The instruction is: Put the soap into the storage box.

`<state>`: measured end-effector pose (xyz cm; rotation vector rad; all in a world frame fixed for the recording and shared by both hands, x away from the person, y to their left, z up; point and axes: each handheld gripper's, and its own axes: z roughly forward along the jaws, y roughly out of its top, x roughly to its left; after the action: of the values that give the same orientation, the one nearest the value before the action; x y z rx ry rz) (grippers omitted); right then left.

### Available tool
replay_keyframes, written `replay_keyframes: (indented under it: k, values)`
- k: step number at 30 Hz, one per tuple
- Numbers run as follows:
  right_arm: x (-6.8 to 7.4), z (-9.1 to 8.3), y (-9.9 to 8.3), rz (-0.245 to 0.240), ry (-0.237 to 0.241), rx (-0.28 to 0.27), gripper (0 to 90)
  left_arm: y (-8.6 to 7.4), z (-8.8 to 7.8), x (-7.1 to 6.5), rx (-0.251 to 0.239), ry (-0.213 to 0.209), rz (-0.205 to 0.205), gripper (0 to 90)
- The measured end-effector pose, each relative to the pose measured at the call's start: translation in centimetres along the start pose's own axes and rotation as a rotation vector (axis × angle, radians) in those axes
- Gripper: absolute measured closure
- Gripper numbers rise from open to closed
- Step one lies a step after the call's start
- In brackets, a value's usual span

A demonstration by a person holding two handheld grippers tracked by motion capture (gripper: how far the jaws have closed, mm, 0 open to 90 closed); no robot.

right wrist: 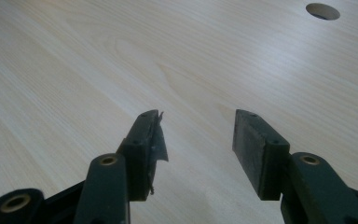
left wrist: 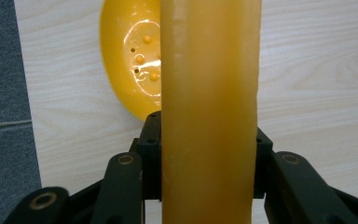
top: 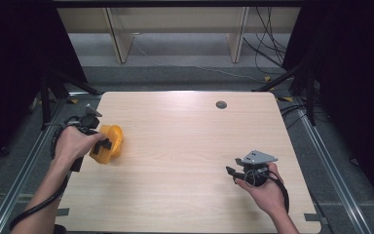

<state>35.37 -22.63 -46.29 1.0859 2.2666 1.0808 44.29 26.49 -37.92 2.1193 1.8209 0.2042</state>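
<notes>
Jaws of the left gripper (top: pixel 106 144) are clamped on a yellow block (left wrist: pixel 209 112), one black pad pressed against each of its long sides, while those of the right gripper (right wrist: pixel 198 154) stand apart with nothing but bare wood between them. Largest in the scene is the pale wooden table (top: pixel 190 141), whose top carries a small round hole (top: pixel 221 104) near the far edge. On its left part, close to the left edge, lies a yellow bowl-shaped piece (top: pixel 114 138) with small holes and bumps in its glossy hollow; in the left gripper view the held block rises upright in front of it and covers its right portion. Whether block and bowl-shaped piece touch cannot be told. The person's left hand (top: pixel 73 144) grasps the left gripper beside the yellow things, and the right hand (top: pixel 265 187) holds the right gripper low over the table's near right part, well apart from them.
</notes>
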Motion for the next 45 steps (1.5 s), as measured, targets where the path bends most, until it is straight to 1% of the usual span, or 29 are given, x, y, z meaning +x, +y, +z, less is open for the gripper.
replay_keyframes:
  k: [2,3,4,5,6,7,9,10,14,17,18,21,22,25,26,27,28,30,32,36,37,39,41,43,44,45]
  values:
    - [0.0,-0.1,0.1,0.000,0.003,0.000,51.6,0.4,0.1,0.2,0.000,0.006,-0.013,60.5]
    - [0.1,-0.1,0.1,0.000,0.002,-0.001,51.6,0.5,0.1,0.3,-0.010,0.008,-0.019,60.5]
    - [0.0,-0.1,0.1,-0.003,-0.002,-0.001,51.6,0.7,0.1,0.4,-0.007,0.011,-0.023,60.5]
    - [0.0,-0.1,0.0,0.002,-0.008,-0.012,51.6,0.9,0.1,0.5,-0.011,0.009,-0.028,60.5]
    - [0.0,-0.1,0.1,0.002,-0.008,-0.012,51.6,1.0,0.1,0.6,-0.019,0.009,-0.035,60.5]
    - [-0.1,-0.1,0.0,-0.003,-0.012,-0.014,51.7,1.1,0.1,0.6,-0.026,0.015,-0.037,60.5]
    - [0.0,-0.1,0.1,0.003,-0.010,-0.010,51.7,1.4,0.2,0.7,-0.028,0.022,-0.044,60.5]
    - [0.0,-0.1,0.1,0.003,-0.010,-0.010,51.7,1.6,0.3,0.8,-0.028,0.024,-0.041,60.5]
    - [0.0,-0.1,0.0,0.002,-0.009,-0.011,51.7,1.9,0.7,0.8,-0.023,0.016,-0.052,60.5]
    - [0.0,-0.1,0.0,-0.001,-0.009,-0.008,51.7,2.2,1.0,1.0,-0.015,0.018,-0.052,60.5]
    - [0.0,-0.1,0.0,-0.001,-0.008,-0.008,51.7,2.2,1.1,1.0,-0.027,0.019,-0.059,60.5]
    - [0.0,-0.1,0.1,-0.004,-0.008,-0.008,51.7,2.3,1.2,1.2,-0.025,0.022,-0.061,60.5]
    - [0.0,-0.2,0.1,-0.005,-0.010,-0.007,51.7,2.4,1.3,1.2,-0.020,0.026,-0.067,60.5]
    - [0.0,-0.2,0.1,-0.003,-0.011,-0.014,51.7,2.5,1.5,1.2,-0.026,0.032,-0.066,60.5]
    - [0.0,-0.1,0.1,-0.001,-0.010,-0.013,51.7,2.7,1.6,1.3,-0.019,0.030,-0.071,60.5]
    - [0.0,-0.1,0.1,-0.005,-0.011,-0.015,51.7,2.7,1.7,1.3,-0.027,0.026,-0.067,60.5]
    - [0.0,-0.2,0.1,-0.010,-0.012,-0.011,51.7,2.8,1.7,1.3,-0.017,0.029,-0.070,60.5]
    - [0.0,-0.2,0.1,-0.009,-0.013,-0.015,51.7,2.9,1.9,1.3,-0.036,0.032,-0.072,60.5]
    - [0.0,-0.2,0.1,-0.008,-0.014,-0.015,51.7,3.0,1.9,1.3,-0.036,0.031,-0.071,60.5]
    - [0.0,-0.2,0.2,-0.008,-0.014,-0.022,51.7,3.0,2.2,1.2,-0.051,0.033,-0.063,60.5]
    - [0.0,-0.2,0.1,-0.008,-0.014,-0.021,51.7,3.0,2.3,1.2,-0.059,0.028,-0.068,60.5]
    - [-0.1,-0.3,0.1,-0.011,-0.016,-0.023,51.7,3.0,2.4,1.2,-0.056,0.031,-0.067,60.5]
    - [0.0,-0.3,0.1,-0.001,-0.011,-0.024,51.7,3.0,2.4,1.2,-0.062,0.034,-0.066,60.5]
    - [0.0,-0.4,0.1,-0.002,-0.011,-0.021,51.7,3.0,2.4,1.2,-0.068,0.032,-0.063,60.5]
    - [0.1,-0.4,0.1,0.017,-0.010,-0.014,51.7,3.0,2.4,1.2,-0.077,0.034,-0.062,60.5]
    - [-0.1,-0.4,0.1,-0.003,-0.012,-0.020,51.7,3.0,2.4,1.3,-0.081,0.033,-0.056,60.5]
